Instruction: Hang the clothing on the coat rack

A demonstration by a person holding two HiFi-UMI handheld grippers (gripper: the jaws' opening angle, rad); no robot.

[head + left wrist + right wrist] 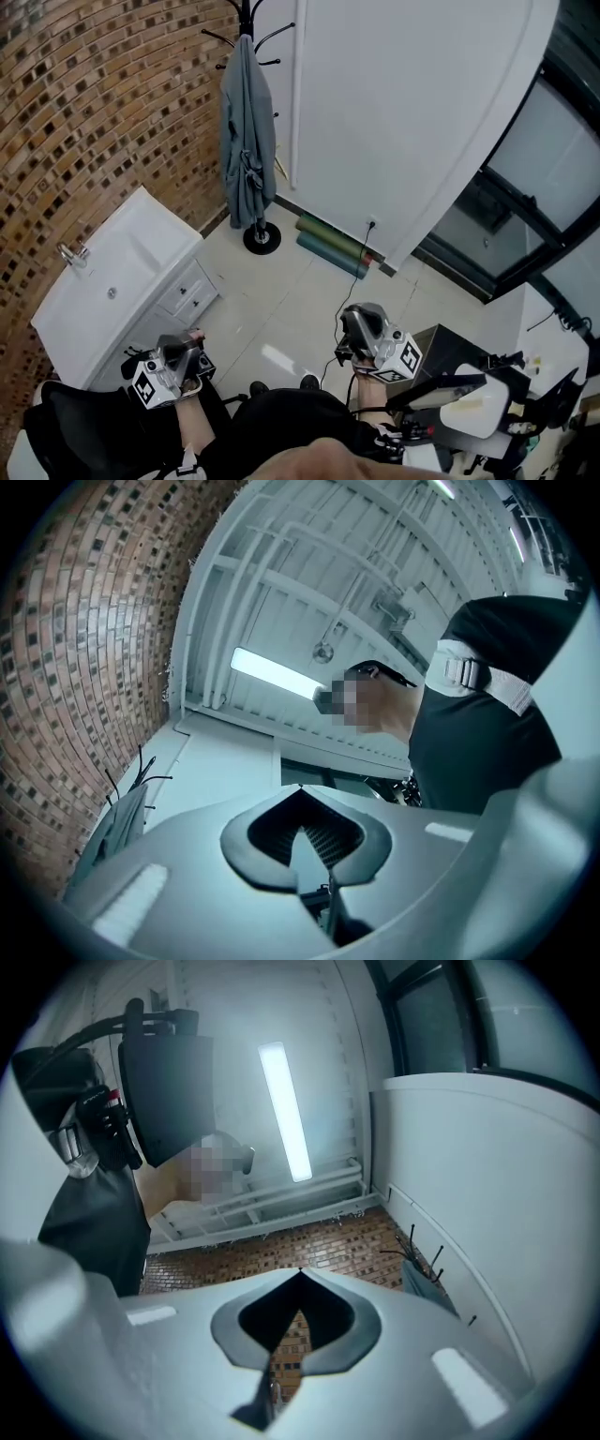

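A grey-blue garment (247,131) hangs on the black coat rack (246,17) by the white wall, its round base (262,239) on the floor tiles. Both grippers are held low, close to the person's body and far from the rack. My left gripper (184,360) is shut with nothing between its jaws. My right gripper (360,330) is likewise shut and empty. In the left gripper view the jaws of the left gripper (300,791) point up at the ceiling, the garment (117,825) at the left edge. The right gripper (300,1273) also tilts upward, the garment (422,1281) small at its right.
A white cabinet with a sink (112,281) stands against the brick wall (84,112) on the left. Two green rolls (333,246) lie on the floor along the white wall. A dark box and equipment (469,394) sit at the lower right.
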